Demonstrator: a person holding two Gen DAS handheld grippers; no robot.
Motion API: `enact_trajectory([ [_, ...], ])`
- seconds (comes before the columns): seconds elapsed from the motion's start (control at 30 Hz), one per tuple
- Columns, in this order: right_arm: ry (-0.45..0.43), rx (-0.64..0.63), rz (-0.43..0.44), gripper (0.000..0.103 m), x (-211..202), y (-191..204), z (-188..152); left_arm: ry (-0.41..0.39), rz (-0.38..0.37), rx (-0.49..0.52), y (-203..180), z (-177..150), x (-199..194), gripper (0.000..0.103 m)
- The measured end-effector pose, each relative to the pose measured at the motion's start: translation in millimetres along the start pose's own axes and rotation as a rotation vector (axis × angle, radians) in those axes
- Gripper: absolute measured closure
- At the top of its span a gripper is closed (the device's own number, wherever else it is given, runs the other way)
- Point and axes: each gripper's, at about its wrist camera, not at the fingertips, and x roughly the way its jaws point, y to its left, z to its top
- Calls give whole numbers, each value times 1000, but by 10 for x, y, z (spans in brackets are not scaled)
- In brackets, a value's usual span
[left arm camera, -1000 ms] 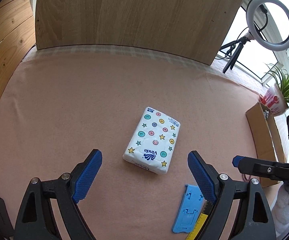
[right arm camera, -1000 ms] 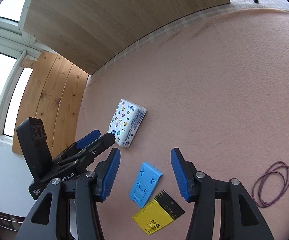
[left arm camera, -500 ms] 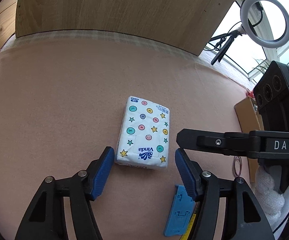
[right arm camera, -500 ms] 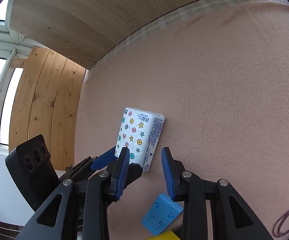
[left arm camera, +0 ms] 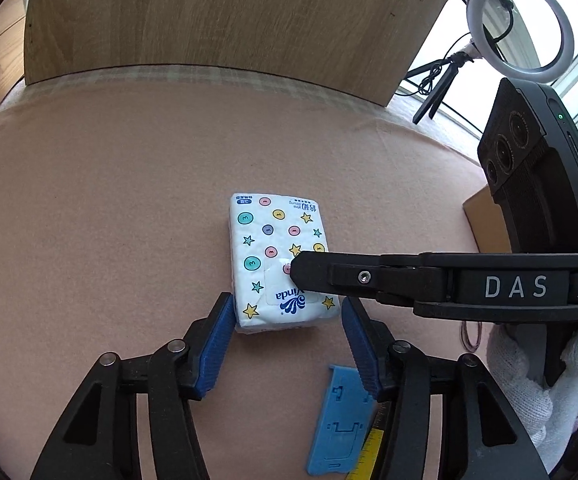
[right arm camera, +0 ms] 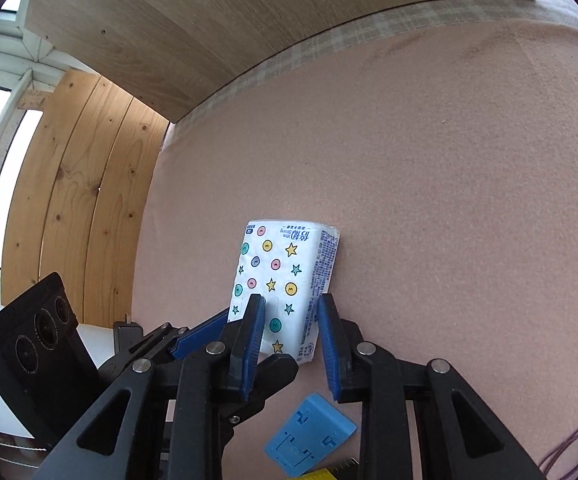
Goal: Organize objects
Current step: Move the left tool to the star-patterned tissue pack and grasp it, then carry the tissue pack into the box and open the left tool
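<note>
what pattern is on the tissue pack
The tissue pack is white with coloured dots and stars; clearest in the left wrist view.

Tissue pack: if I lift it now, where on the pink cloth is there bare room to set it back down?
Bare cloth runs from the tissue pack up to the wooden board and out to the pack's left. It is crowded near the grippers: the blue plastic holder, yellow ruler and purple rubber band lie there, with a cardboard box to the right.
</note>
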Motion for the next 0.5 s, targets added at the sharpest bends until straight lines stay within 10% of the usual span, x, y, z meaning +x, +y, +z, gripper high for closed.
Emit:
enact_trajectory([
  [0.5, -113, -34, 0, 78, -929, -368, -397, -62, -26, 91, -1055, -275, -233, 45],
])
